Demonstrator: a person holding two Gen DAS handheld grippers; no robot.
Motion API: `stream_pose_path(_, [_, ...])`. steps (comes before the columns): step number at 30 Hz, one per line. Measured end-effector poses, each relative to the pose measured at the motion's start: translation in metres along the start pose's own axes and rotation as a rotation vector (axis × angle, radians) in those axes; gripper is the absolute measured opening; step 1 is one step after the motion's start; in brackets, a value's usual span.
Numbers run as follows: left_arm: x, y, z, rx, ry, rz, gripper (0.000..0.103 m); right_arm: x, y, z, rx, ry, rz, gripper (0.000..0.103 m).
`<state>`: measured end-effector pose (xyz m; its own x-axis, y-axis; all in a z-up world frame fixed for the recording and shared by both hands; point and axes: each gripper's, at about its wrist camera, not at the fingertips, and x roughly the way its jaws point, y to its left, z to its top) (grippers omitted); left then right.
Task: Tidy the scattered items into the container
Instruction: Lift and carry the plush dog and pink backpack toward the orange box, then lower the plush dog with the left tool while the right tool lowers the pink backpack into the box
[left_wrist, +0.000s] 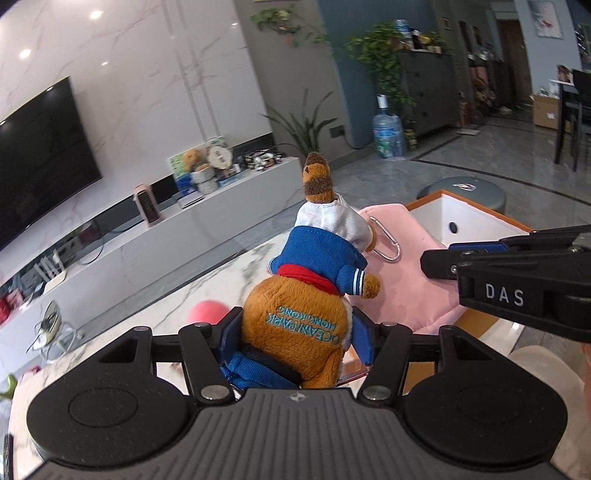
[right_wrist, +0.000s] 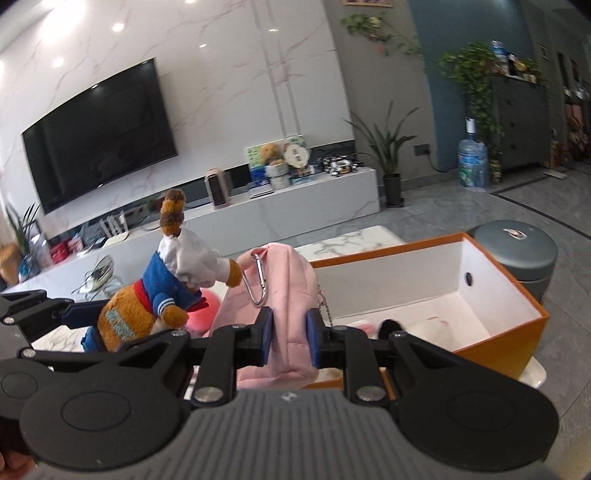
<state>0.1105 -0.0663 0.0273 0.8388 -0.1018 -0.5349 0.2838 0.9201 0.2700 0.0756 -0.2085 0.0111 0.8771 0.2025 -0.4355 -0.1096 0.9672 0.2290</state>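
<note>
My left gripper (left_wrist: 295, 332) is shut on a brown plush toy (left_wrist: 303, 314) in a blue and white sailor top, held above the marble table. It also shows in the right wrist view (right_wrist: 147, 306). My right gripper (right_wrist: 290, 338) is shut on a small pink pouch (right_wrist: 284, 288) with a silver carabiner (right_wrist: 256, 284), held just left of the orange box (right_wrist: 509, 343). The box is open, white inside, with a few items on its floor. The pouch (left_wrist: 406, 280) and the right gripper also show in the left wrist view (left_wrist: 428, 264). A pink ball (left_wrist: 207, 312) lies on the table.
The marble table (left_wrist: 207, 280) carries the box. A grey round stool (right_wrist: 517, 251) stands behind the box. A white TV console (right_wrist: 295, 206) with a small heater, boxes and toys runs along the far wall under a television. A water jug (right_wrist: 472, 162) stands on the floor.
</note>
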Motion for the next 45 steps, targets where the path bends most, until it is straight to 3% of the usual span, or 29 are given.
stream_pose_path(23, [0.116, -0.075, 0.032, 0.131, 0.092, -0.115, 0.069, 0.083, -0.105, 0.015, 0.148, 0.059, -0.116, 0.022])
stream_pose_path(35, [0.171, -0.070, 0.037, 0.156, 0.150, -0.075, 0.070, 0.146, -0.121, 0.022, 0.175, 0.087, -0.122, 0.020])
stream_pose_path(38, [0.181, -0.066, 0.036, 0.156, 0.170, -0.087, 0.071, 0.161, -0.119, 0.021, 0.169, 0.100, -0.125, 0.014])
stream_pose_path(45, [0.190, -0.071, 0.031, 0.205, 0.160, -0.069, 0.071, 0.179, -0.118, 0.015, 0.160, 0.120, -0.154, 0.011])
